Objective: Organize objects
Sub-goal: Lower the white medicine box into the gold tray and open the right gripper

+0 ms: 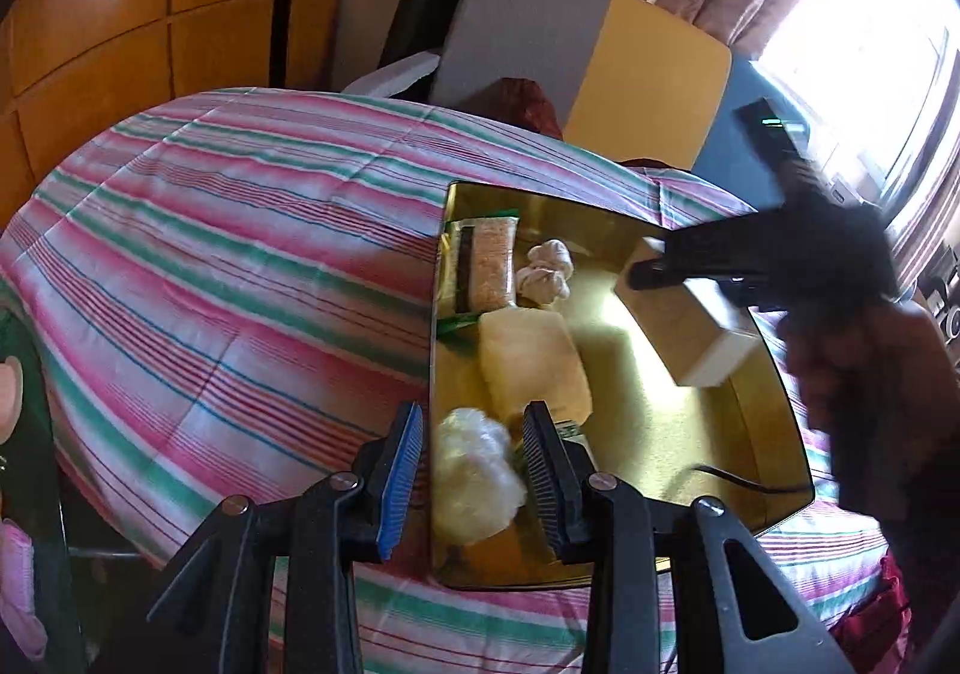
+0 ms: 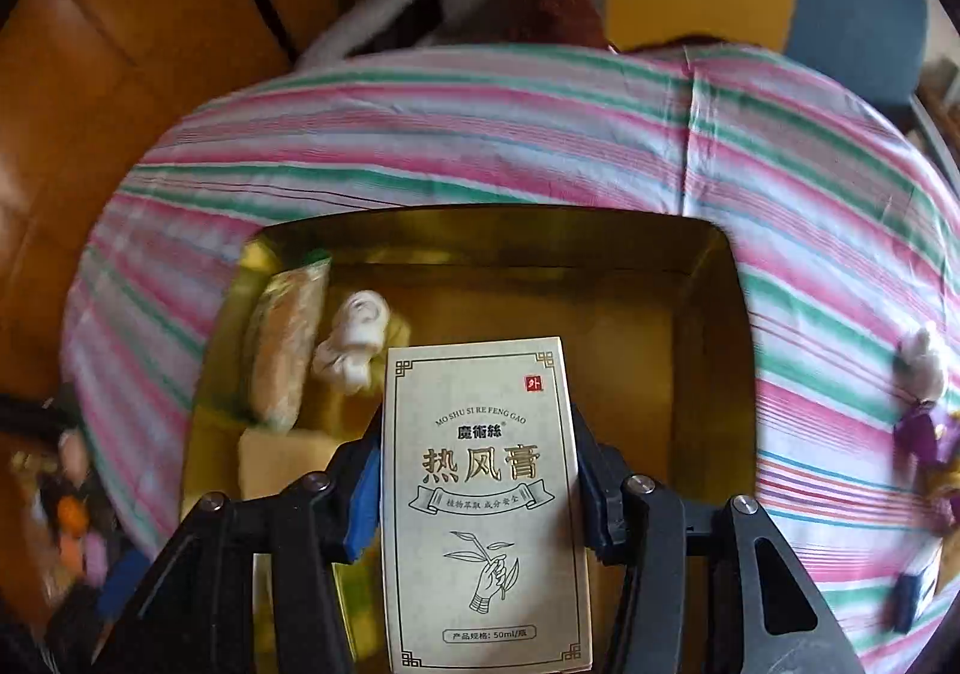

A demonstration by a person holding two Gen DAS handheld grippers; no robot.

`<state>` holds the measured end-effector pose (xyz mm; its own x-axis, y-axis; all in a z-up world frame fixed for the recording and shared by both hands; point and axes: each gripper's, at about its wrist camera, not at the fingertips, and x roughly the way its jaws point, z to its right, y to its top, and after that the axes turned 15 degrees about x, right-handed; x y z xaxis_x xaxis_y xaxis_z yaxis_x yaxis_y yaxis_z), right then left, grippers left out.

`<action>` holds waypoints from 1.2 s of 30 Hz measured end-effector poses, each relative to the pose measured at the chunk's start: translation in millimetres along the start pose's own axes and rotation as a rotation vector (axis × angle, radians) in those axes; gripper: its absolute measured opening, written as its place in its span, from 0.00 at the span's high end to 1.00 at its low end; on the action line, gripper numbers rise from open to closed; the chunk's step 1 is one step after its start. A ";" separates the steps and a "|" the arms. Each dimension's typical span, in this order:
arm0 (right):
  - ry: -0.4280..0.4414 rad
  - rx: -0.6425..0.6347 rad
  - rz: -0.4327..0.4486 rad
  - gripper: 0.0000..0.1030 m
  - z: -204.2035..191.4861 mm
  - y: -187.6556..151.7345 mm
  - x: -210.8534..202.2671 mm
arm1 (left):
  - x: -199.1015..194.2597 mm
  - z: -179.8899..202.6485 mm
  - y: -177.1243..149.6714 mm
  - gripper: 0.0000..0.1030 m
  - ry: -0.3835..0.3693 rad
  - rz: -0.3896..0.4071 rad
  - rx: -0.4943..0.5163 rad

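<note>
Centrally, gold tray (image 2: 714, 278): rests on a striped bedcover (image 1: 240, 230), its interior reflective
Right gripper (image 2: 480, 488): jaws part-way apart and clamped on the flanks of a cream carton (image 2: 483, 500), printed face toward the camera, held above the tray (in the left wrist view the carton (image 1: 690, 338) hangs over the tray's right half)
Left gripper (image 1: 471, 470): jaws narrowly apart, straddling the tray's near-left rim; a white fluffy wad (image 1: 474, 482) lies between them, contact cannot be told
Tray contents, left side: pinkish packet (image 1: 492, 266), white knotted bundle (image 1: 546, 272), pale yellow block (image 1: 534, 362)
Bedcover, right edge: small figure in purple (image 2: 924, 404), blurred
</note>
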<state>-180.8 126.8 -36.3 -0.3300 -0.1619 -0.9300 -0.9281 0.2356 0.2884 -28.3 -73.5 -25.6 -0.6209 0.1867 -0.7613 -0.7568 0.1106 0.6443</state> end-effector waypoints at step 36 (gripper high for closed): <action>0.293 0.053 0.092 0.23 -2.4 3.4 1.1 | -6.4 -1.8 -9.9 0.66 0.026 0.011 -0.012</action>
<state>-184.7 125.1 -35.8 -0.4547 -0.4053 -0.7931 -0.8845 0.3099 0.3487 -17.2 -77.5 -27.3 -0.6340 0.1628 -0.7560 -0.7522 0.0970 0.6517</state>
